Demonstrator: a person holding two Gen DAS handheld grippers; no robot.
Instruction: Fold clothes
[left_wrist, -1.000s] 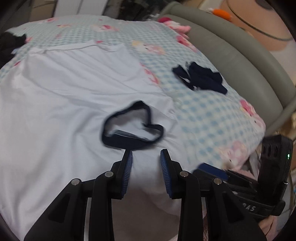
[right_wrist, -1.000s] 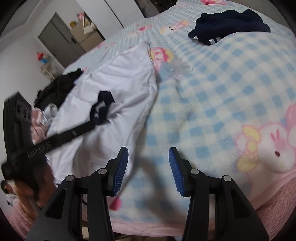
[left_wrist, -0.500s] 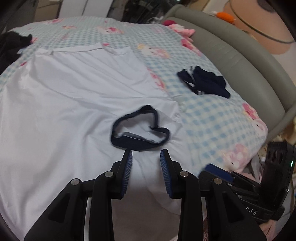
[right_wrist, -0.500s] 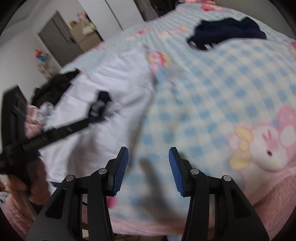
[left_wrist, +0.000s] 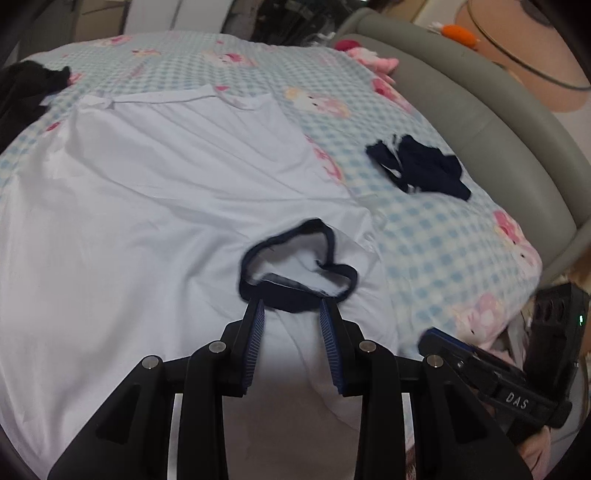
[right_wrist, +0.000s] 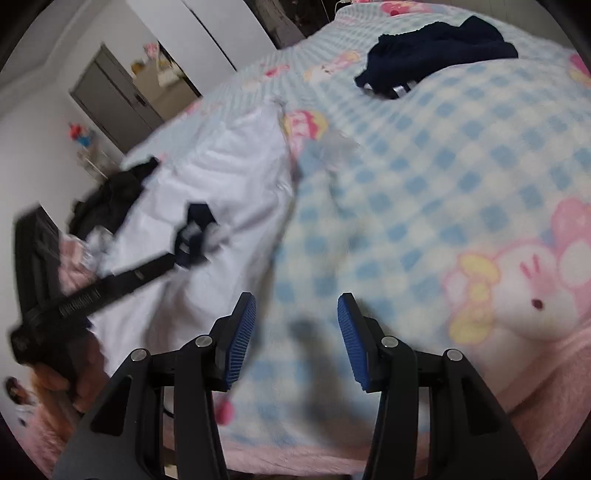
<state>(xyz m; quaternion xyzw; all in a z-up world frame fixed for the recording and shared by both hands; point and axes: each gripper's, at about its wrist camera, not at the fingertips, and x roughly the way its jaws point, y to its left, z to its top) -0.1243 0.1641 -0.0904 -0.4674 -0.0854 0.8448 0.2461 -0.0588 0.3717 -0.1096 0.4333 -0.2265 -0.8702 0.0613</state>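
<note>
One white shirt (left_wrist: 155, 206) lies spread flat on the blue-checked blanket (left_wrist: 443, 236), its navy collar (left_wrist: 295, 269) looping just ahead of our left gripper (left_wrist: 291, 314). The tips of that gripper reach the collar's near edge, but its jaws stand apart with cloth only beneath them, nothing pinched. Our right gripper (right_wrist: 295, 325) hangs released over bare blanket, just beside the shirt's right edge (right_wrist: 236, 177). A dark navy garment (left_wrist: 421, 170) sits farther off to the right, and black clothing (left_wrist: 26, 88) lies at the far left.
</note>
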